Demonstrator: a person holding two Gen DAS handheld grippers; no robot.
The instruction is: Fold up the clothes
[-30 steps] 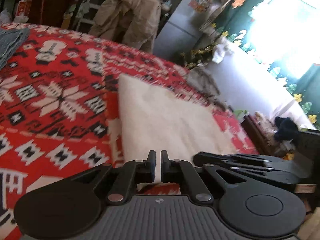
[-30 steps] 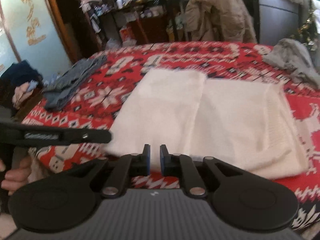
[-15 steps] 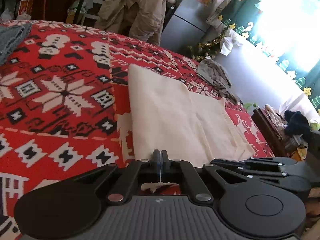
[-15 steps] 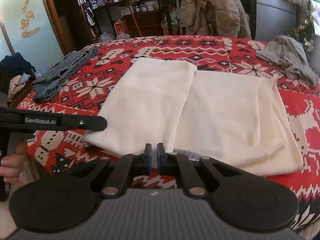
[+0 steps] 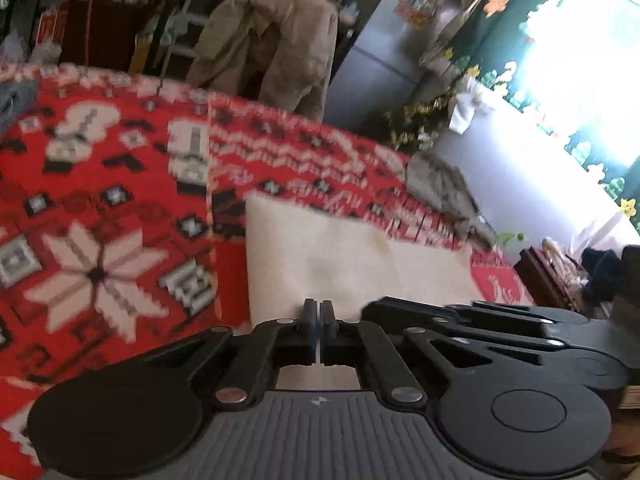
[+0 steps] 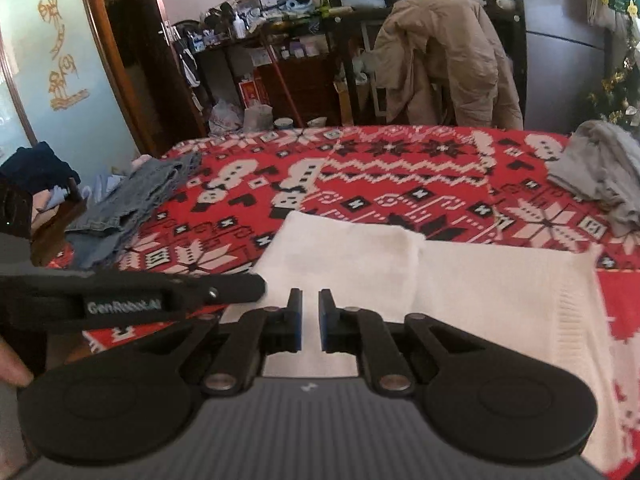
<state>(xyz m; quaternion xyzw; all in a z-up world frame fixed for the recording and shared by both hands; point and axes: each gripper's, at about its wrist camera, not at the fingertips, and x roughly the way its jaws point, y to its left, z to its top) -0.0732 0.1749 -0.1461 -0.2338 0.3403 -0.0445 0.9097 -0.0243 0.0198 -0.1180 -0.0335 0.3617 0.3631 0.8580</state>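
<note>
A white cloth (image 6: 460, 292) lies flat on a red blanket (image 6: 400, 168) with white snowflakes and black shapes on it. The cloth is partly folded: its left part is doubled over and looks thicker, with a soft edge running from about 12 o'clock down toward 6 o'clock in the right wrist view. The left gripper (image 5: 319, 322) sits at the near edge of the cloth, at 6 o'clock in its own view. Its two fingers are pressed close with only a thin slit between them, and a sliver of white shows in that slit, so it looks like it is pinching the edge of the white cloth. The right gripper (image 6: 309, 320) is at the near edge too, but its fingers stand a little apart, with a clear gap, and the cloth shows through the gap. I cannot tell if it touches the cloth. The two grippers are just beside each other; the left one pokes into the right wrist view at 9 o'clock. A bit of a hand (image 6: 14, 370) shows at 8 o'clock there. A pile of blue jeans (image 6: 132, 204) lies on the blanket at 10 o'clock, well apart from the white cloth. A gray garment (image 6: 600, 172) is bunched up at 2 o'clock. A tan coat (image 6: 444, 60) hangs over a chair at 12 o'clock, behind the blanket.
</note>
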